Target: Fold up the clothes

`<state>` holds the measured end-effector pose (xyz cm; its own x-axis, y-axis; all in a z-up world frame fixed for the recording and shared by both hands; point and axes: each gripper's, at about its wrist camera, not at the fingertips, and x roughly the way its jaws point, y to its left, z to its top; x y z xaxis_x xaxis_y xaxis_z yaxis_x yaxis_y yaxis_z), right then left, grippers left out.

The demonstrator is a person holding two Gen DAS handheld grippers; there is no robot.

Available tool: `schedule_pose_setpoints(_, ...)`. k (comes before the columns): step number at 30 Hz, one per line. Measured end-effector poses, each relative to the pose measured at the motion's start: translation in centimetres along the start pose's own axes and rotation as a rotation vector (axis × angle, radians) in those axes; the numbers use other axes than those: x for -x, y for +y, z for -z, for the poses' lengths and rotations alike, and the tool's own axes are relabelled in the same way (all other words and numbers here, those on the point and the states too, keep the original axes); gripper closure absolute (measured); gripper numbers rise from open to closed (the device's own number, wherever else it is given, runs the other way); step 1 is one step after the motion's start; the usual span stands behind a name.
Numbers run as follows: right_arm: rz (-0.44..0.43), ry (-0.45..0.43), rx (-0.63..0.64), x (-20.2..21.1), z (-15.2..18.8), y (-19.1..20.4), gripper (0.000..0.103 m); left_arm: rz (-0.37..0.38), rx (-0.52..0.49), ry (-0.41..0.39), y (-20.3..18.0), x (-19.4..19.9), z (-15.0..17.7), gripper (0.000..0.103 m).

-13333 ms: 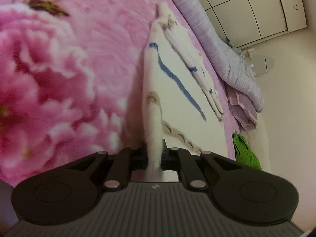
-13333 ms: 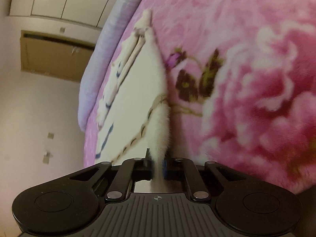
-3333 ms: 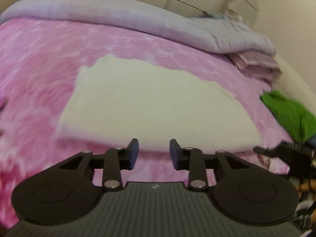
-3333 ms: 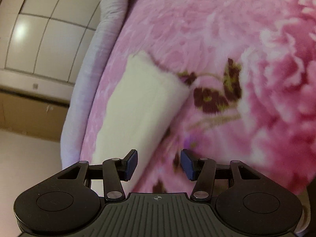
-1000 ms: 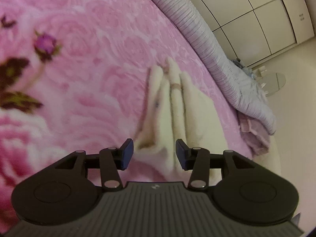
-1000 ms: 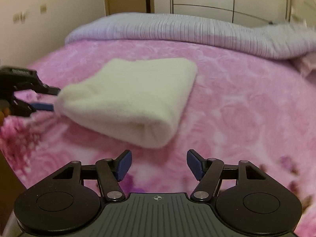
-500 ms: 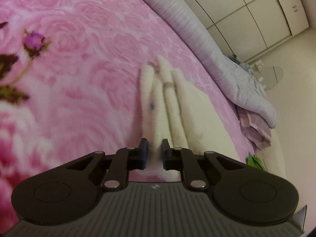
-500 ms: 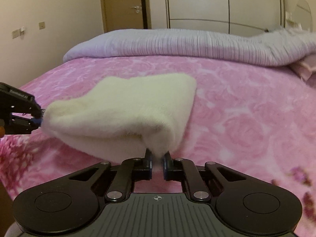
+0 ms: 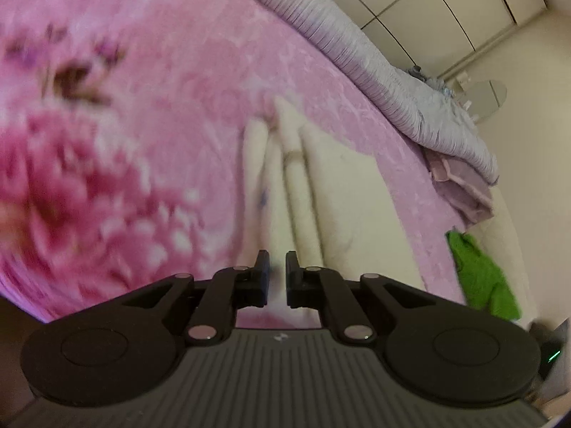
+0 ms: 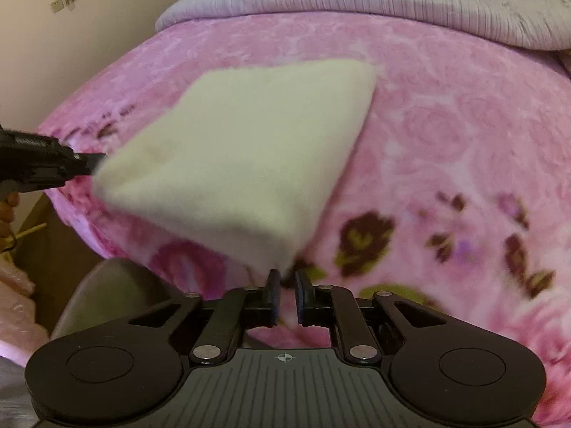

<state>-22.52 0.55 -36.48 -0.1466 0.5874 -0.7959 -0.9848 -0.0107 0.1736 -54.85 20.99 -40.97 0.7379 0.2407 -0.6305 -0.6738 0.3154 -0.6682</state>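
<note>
A folded cream fleece garment (image 10: 242,164) is held lifted above the pink floral blanket (image 10: 446,135). My right gripper (image 10: 284,297) is shut on its near right corner. My left gripper (image 9: 277,278) is shut on the other near corner, where I see the stacked folded layers edge-on (image 9: 296,185). The left gripper also shows at the left edge of the right wrist view (image 10: 46,167), clamped on the garment's left corner. The far edge of the garment hangs toward the blanket.
A rolled lilac quilt (image 10: 392,3) lies along the far side of the bed. A lilac folded cloth (image 9: 460,189) and a green garment (image 9: 481,278) lie at the bed's right end. Wardrobe doors (image 9: 446,0) stand behind. The bed edge drops at left (image 10: 71,242).
Both grippers closed on the near corners of the folded garment one second ago. Since then they have lifted it off the blanket and pulled it toward the near bed edge.
</note>
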Motion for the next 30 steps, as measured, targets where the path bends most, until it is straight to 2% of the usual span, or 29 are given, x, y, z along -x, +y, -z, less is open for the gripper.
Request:
schedule_pose_setpoints(1,-0.008,0.0,0.005,0.0,-1.1,-0.4,0.084,-0.002,-0.008,0.006,-0.4,-0.2,-0.6,0.088)
schedule_pose_setpoints(2,-0.016,0.0,0.009,0.0,-2.3,-0.7,0.077,-0.004,-0.016,0.012,-0.7,-0.4,-1.2,0.073)
schedule_pose_setpoints(3,-0.024,-0.001,0.014,0.1,-3.4,-1.1,0.068,-0.006,-0.025,0.018,-1.1,-0.7,-1.8,0.063)
schedule_pose_setpoints(4,-0.032,-0.001,0.019,0.1,-4.6,-1.4,0.063,-0.007,-0.033,0.024,-1.5,-0.9,-2.4,0.061)
schedule_pose_setpoints(5,-0.04,-0.001,0.023,0.1,-5.7,-1.8,0.057,-0.009,-0.041,0.03,-1.9,-1.1,-3.0,0.061)
schedule_pose_setpoints(8,-0.064,-0.002,0.037,0.1,-9.2,-2.9,0.056,-0.015,-0.066,0.047,-3.0,-1.8,-4.8,0.061)
schedule_pose_setpoints(12,-0.109,0.078,-0.092,-6.1,-13.2,-6.0,0.056,-0.037,-0.037,0.118,-2.7,-5.9,-6.8,0.061)
schedule_pose_setpoints(15,-0.165,0.113,-0.203,-9.6,-15.1,-8.1,0.056,-0.006,0.014,0.132,-2.0,-8.1,-8.1,0.062)
schedule_pose_setpoints(18,-0.201,0.137,-0.218,-10.9,-15.7,-8.8,0.056,0.025,0.026,0.124,-1.8,-10.0,-9.3,0.064)
schedule_pose_setpoints(19,-0.192,0.144,-0.199,-11.1,-15.8,-8.6,0.056,0.027,0.009,0.128,-1.9,-10.4,-9.6,0.077)
schedule_pose_setpoints(20,-0.185,0.146,-0.186,-11.1,-15.7,-8.4,0.056,0.029,-0.012,0.133,-2.1,-10.8,-9.8,0.083)
schedule_pose_setpoints(22,-0.172,0.146,-0.164,-10.9,-15.4,-7.9,0.056,0.035,-0.083,0.128,-2.7,-10.7,-10.1,0.088)
schedule_pose_setpoints(26,-0.193,0.144,-0.142,-10.5,-15.2,-7.0,0.056,0.063,-0.138,0.089,-3.0,-8.5,-11.4,0.09)
schedule_pose_setpoints(28,-0.211,0.145,-0.135,-10.6,-15.3,-6.4,0.056,0.032,-0.144,0.073,-2.5,-8.1,-12.3,0.09)
schedule_pose_setpoints(30,-0.221,0.15,-0.125,-11.1,-15.5,-5.6,0.056,0.005,-0.14,0.092,-1.5,-8.7,-12.6,0.09)
